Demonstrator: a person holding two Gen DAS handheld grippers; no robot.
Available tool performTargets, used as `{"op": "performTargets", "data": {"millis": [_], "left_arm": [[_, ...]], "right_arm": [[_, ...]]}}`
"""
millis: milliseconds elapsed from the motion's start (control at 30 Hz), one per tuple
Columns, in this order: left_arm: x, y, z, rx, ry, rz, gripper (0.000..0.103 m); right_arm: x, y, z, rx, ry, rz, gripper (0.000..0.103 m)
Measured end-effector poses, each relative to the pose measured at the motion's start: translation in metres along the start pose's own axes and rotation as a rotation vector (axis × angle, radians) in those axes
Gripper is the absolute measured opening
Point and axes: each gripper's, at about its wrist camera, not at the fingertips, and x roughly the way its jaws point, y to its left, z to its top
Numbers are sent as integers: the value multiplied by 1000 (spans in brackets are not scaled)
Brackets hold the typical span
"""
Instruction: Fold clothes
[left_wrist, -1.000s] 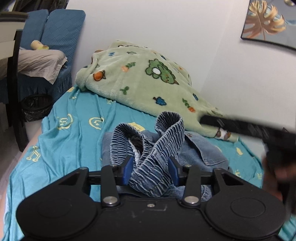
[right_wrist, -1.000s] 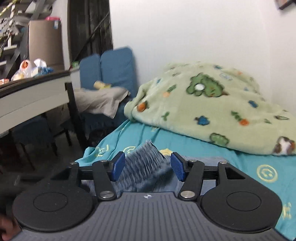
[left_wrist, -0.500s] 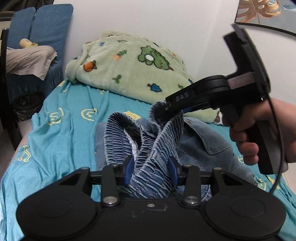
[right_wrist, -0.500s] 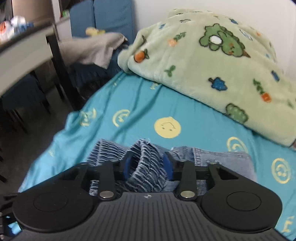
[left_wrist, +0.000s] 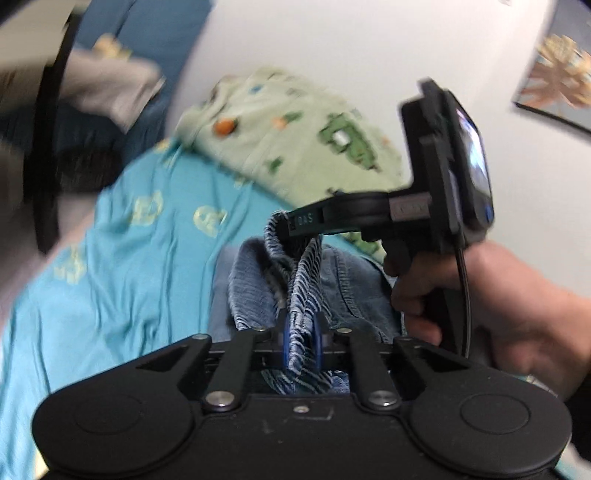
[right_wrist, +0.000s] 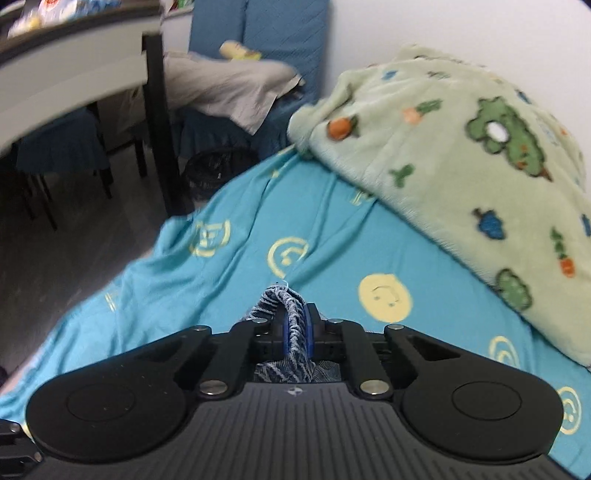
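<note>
Denim fills the lower middle of both wrist views, where we hold a pair of blue jeans (left_wrist: 343, 284) above a turquoise bedsheet (left_wrist: 122, 280) printed with yellow smiley faces. Our left gripper (left_wrist: 300, 341) sits at the bottom centre of the left view, its blue pads pressed together on the ribbed, striped elastic waistband (left_wrist: 299, 291), which stands up in a taut fold between them. Beyond it, the rest of the jeans lies bunched on the sheet in the centre of the frame.

At the right of that same view our right hand (left_wrist: 491, 317) grips the black handle of the other tool, and its fingers reach in from the right to pinch the top of the same waistband fold, just above centre. In the right wrist view, our right gripper (right_wrist: 295, 330) appears at the bottom centre, its blue pads clamped tight on a thin ridge of the striped fabric, which pokes up past the tips.

A pale green fleece blanket (right_wrist: 461, 147) with cartoon trees and carrots is heaped across the upper right of both views. A dark table leg (right_wrist: 157, 122) and a blue chair (right_wrist: 258, 40) draped with grey cloth occupy the upper left. The left view is blurred.
</note>
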Motion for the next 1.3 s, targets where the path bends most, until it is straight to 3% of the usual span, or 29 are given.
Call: {"op": "performTargets", "data": {"millis": [233,333,433,800,867,967,1067,1300], "left_arm": [[3,9,1,-29,21,-6,18],[2,8,0,-42,28,-3,26],[-1,4,-1,-22,20,16,34],[-5,7,-4,-31,28,51,55],[-6,9,-7,-42,30,44,56],[-16,17,-16,-84,32,7,59],[-21,24,-22,-136,55,-9,60],[-9,40,-26,-322,71,-68,63]], "right_arm": [[-5,-6,-11,62,-62,24,18],[-30,-20,-20,121,-123,66,37],[-65,-34,-32,188,-185,73,40],[-188,-72,-117,400,-273,-34,43],[-198,-78,-136,442,-274,-74,51],[-201,-98,-171,611,-301,-127,62],[-193,-122,-193,782,-327,-112,67],[-159,-150,-205,948,-294,-38,80]]}}
